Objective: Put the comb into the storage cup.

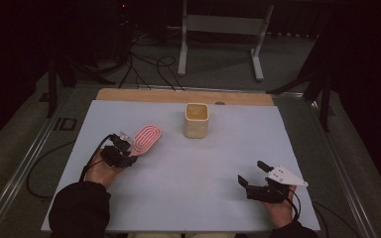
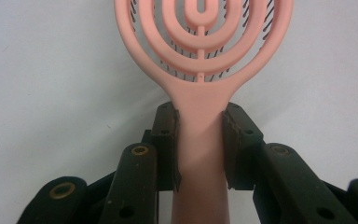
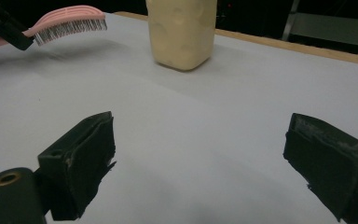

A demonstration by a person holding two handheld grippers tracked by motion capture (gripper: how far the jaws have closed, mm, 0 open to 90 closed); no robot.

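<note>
While the left gripper has its jaws clamped on the handle of the pink hairbrush, the brush head sits lifted off the white table, bristles down, left of the cream cup. Right gripper rests near the front right of the table, jaws wide apart, nothing between them, well apart from brush and cup.

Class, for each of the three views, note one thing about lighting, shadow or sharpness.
High view: dim, dark surroundings, only the pale table lit. Left gripper view: evenly bright, the pink hairbrush sharp, little shadow. Right gripper view: the near fingers slightly soft, with a faint shadow below the cream cup.
</note>
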